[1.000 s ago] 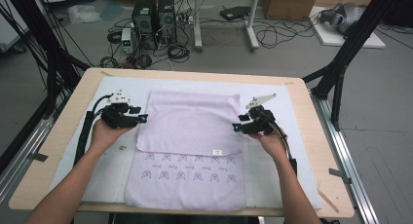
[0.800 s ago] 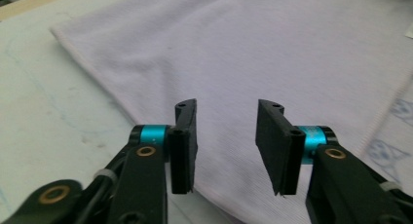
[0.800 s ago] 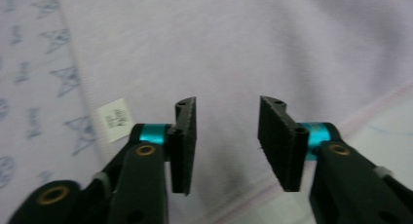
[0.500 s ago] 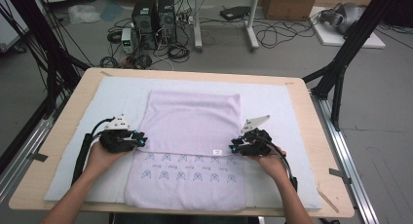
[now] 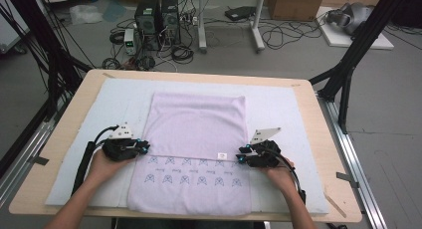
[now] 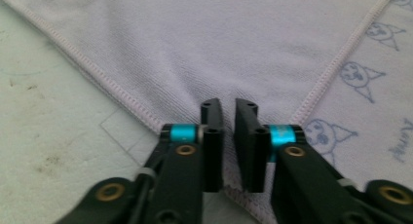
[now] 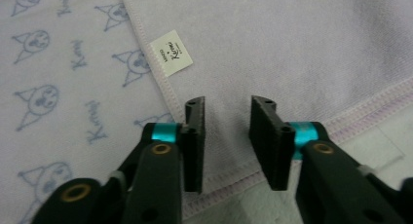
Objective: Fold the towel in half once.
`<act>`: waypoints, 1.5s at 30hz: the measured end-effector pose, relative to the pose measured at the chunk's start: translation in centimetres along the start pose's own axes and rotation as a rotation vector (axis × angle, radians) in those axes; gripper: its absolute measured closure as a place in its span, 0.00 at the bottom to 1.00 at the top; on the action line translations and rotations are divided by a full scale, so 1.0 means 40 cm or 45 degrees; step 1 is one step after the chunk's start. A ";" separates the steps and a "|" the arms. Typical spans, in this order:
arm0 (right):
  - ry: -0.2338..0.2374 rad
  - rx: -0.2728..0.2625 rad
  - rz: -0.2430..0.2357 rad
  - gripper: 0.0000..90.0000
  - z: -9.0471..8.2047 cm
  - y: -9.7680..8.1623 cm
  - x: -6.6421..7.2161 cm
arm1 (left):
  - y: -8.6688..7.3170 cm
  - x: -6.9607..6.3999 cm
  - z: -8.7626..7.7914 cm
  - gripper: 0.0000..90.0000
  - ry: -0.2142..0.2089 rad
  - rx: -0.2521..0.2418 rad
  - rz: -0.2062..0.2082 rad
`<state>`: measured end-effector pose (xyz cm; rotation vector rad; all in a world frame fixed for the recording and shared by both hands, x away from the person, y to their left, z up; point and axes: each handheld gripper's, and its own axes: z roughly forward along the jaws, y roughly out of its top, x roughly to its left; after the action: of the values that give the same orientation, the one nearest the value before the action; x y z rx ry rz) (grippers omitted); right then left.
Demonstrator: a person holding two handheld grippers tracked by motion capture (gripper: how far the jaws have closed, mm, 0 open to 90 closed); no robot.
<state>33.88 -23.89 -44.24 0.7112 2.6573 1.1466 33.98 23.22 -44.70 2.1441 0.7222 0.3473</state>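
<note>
A lilac towel [image 5: 196, 124] lies folded on the white mat [image 5: 278, 104]; its plain upper layer ends at a hem above a strip printed with small cat faces. My left gripper [image 5: 145, 147] sits at the left end of that hem. In the left gripper view its jaws [image 6: 229, 104] have just been closing and stand nearly together, with the towel's corner [image 6: 160, 121] puckered into them. My right gripper [image 5: 240, 157] rests at the right end of the hem beside a white label [image 7: 170, 52]. Its jaws [image 7: 228, 101] have just been closing too, and stand apart over flat cloth.
The mat covers most of a wooden table [image 5: 318, 119]. Black frame legs [image 5: 348, 64] stand at both back corners. Computer towers [image 5: 157, 15] and tangled cables lie on the floor behind. Bare mat lies left and right of the towel.
Both hands have come toward the near side of the table and down, from beside the upper layer to the ends of its hem. Both pairs of jaws have narrowed.
</note>
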 end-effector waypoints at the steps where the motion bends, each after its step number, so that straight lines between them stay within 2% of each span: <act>1: 0.000 -0.001 -0.013 0.84 0.000 0.002 -0.002 | 0.002 -0.002 0.000 0.96 0.000 0.005 0.010; 3: 0.012 0.008 -0.027 0.95 -0.001 0.006 -0.001 | 0.010 -0.004 -0.003 0.98 0.010 0.025 0.019; 5: 0.013 0.012 -0.038 0.97 -0.005 0.012 -0.004 | 0.018 -0.001 -0.012 0.98 0.007 0.011 0.015; 10: 0.020 -0.105 0.000 0.97 -0.051 0.037 -0.019 | 0.049 0.002 -0.058 0.98 -0.001 -0.042 0.001; 13: 0.015 -0.158 0.002 0.98 -0.082 0.052 -0.014 | 0.078 -0.002 -0.103 0.98 -0.032 -0.084 0.010; 16: 0.013 -0.215 -0.040 0.98 -0.118 0.070 0.014 | 0.091 -0.016 -0.147 0.98 -0.035 -0.125 0.030; 18: 0.006 -0.237 -0.082 0.98 -0.143 0.075 0.040 | 0.085 -0.037 -0.183 0.98 -0.047 -0.160 0.035; 19: 0.026 -0.249 -0.092 0.98 -0.160 0.072 0.059 | 0.079 -0.047 -0.194 0.98 -0.055 -0.162 0.042; 22: 0.081 -0.302 -0.096 0.98 -0.193 0.047 0.107 | 0.040 -0.094 -0.226 0.98 -0.126 -0.180 0.073; 23: 0.122 -0.315 -0.094 0.95 -0.201 0.034 0.124 | 0.023 -0.109 -0.231 0.96 -0.131 -0.170 0.079; 24: 0.128 -0.319 -0.099 0.83 -0.202 0.021 0.143 | 0.014 -0.115 -0.230 0.86 -0.135 -0.159 0.071; 25: 0.119 -0.307 -0.096 0.80 -0.199 0.016 0.150 | 0.004 -0.117 -0.226 0.76 -0.131 -0.135 0.066; 26: 0.141 -0.270 -0.092 0.78 -0.191 0.011 0.155 | -0.004 -0.118 -0.218 0.73 -0.134 -0.114 0.068; 28: 0.126 -0.210 -0.097 0.76 -0.165 0.001 0.157 | -0.016 -0.117 -0.198 0.71 -0.144 -0.084 0.063; 34: 0.187 -0.125 -0.028 0.71 -0.083 -0.024 0.138 | -0.040 -0.119 -0.126 0.73 -0.176 0.031 0.079; 37: 0.204 -0.068 -0.040 0.71 -0.053 -0.030 0.140 | -0.051 -0.127 -0.097 0.73 -0.205 0.091 0.098; 39: 0.196 -0.008 -0.083 0.75 -0.036 -0.034 0.149 | -0.057 -0.137 -0.089 0.81 -0.196 0.055 0.111; 40: 0.189 0.014 -0.094 0.77 -0.028 -0.037 0.156 | -0.057 -0.138 -0.088 0.89 -0.195 0.060 0.112; 41: 0.175 -0.003 -0.099 0.82 -0.027 -0.039 0.161 | -0.055 -0.140 -0.086 0.93 -0.192 0.057 0.110; 43: 0.176 0.011 -0.101 0.93 -0.027 -0.036 0.161 | -0.051 -0.141 -0.086 0.97 -0.189 0.069 0.109; 45: 0.181 0.017 -0.107 0.97 -0.026 -0.033 0.161 | -0.049 -0.143 -0.089 0.97 -0.183 0.067 0.109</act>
<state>27.45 -22.23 -44.20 0.5330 2.7839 1.2007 27.00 22.95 -44.02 2.2287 0.5645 0.2187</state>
